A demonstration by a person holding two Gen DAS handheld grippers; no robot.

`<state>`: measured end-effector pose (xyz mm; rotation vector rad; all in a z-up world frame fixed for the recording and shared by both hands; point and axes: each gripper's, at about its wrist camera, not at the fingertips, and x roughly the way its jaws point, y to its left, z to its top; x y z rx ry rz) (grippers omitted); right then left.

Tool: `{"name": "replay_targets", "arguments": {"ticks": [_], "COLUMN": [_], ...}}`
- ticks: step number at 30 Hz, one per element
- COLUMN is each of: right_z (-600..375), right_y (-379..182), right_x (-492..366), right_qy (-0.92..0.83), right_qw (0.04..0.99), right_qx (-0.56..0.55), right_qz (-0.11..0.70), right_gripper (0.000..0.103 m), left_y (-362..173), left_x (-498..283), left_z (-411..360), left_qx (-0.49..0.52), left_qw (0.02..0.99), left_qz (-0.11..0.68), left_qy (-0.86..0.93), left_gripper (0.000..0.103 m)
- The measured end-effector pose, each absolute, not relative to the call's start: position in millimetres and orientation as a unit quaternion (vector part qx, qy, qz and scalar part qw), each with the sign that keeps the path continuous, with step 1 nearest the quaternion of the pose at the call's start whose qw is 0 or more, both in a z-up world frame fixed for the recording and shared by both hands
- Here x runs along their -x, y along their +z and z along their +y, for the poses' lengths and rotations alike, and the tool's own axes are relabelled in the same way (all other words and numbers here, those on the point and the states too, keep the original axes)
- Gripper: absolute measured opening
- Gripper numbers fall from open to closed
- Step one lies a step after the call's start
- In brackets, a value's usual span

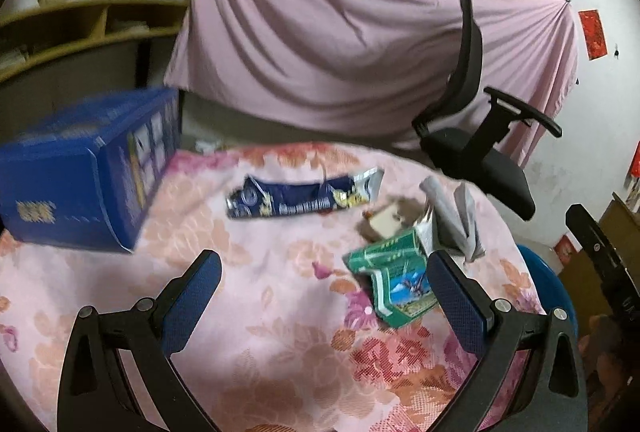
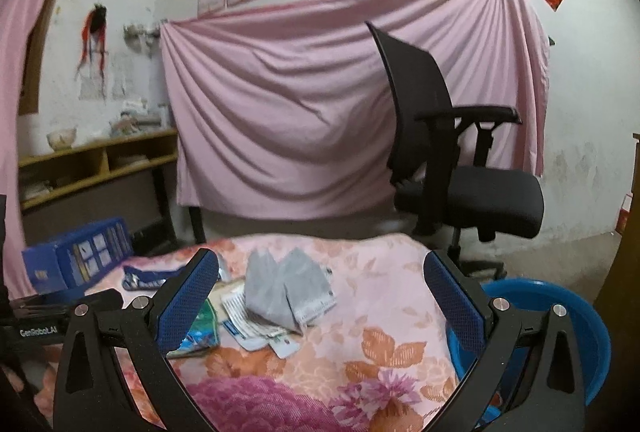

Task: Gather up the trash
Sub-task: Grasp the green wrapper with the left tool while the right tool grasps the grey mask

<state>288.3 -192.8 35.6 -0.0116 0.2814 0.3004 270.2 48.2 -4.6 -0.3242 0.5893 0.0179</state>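
Note:
Trash lies on the floral tablecloth [image 1: 280, 312]: a dark blue snack wrapper [image 1: 300, 198], a green packet [image 1: 394, 280], a small brown and white piece [image 1: 386, 222] and crumpled grey paper [image 1: 452, 220]. My left gripper [image 1: 324, 296] is open and empty above the cloth, its right finger beside the green packet. My right gripper [image 2: 322, 292] is open and empty, with the grey paper [image 2: 288, 292] between its fingers farther off. The green packet [image 2: 200, 332] sits by its left finger. A blue basin [image 2: 560, 316] stands low to the right of the table.
A blue cardboard box [image 1: 80, 168] sits at the table's left. A black office chair [image 2: 452, 152] stands beyond the table, before a pink draped sheet [image 2: 300, 112]. A wooden shelf [image 2: 100, 160] is at the left wall. The right gripper shows at the left wrist view's right edge [image 1: 600, 264].

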Motion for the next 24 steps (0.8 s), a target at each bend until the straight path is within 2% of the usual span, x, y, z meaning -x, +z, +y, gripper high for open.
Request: {"name": "replay_targets", "arguments": {"ticks": [4,5,6,8,11,15,18,21,24], "right_z": [-194,-194,-195,-197,-197,-192,-186,-176,-167], "right_y": [31,30,29,28,26,24,21,16,8], "right_x": [-297,-298,-300,-303,-308,-317,-325,-337,-348], "right_qy": [0.141,0.140,0.140,0.139,0.140,0.151,0.163,0.176,0.185], "right_qw": [0.976,0.976,0.975,0.974,0.971,0.967,0.961,0.951,0.940], "right_qx": [0.005,0.004,0.001,-0.004,-0.013,-0.022,-0.026,-0.029,-0.027], "right_qz": [0.165,0.169,0.173,0.181,0.191,0.206,0.224,0.252,0.284], "right_gripper": [0.103,0.103,0.103,0.103,0.103,0.103,0.101,0.100,0.097], "left_y": [-13,-15,-17,-23,-25,-25,-26,-26,-26], "left_x": [-283,-286,-291,-299,-303,-305,-310,-312,-311], "left_z": [47,45,42,39,39,35,30,28,31], "left_qx": [0.163,0.162,0.161,0.162,0.171,0.181,0.182,0.186,0.201], "left_qw": [0.933,0.930,0.925,0.915,0.909,0.898,0.892,0.887,0.886], "left_qz": [0.321,0.329,0.340,0.364,0.371,0.383,0.390,0.397,0.394], "left_qy": [-0.023,-0.034,-0.045,-0.066,-0.084,-0.119,-0.139,-0.147,-0.140], "left_gripper": [0.098,0.092,0.081,0.068,0.061,0.033,0.017,0.007,0.005]}}
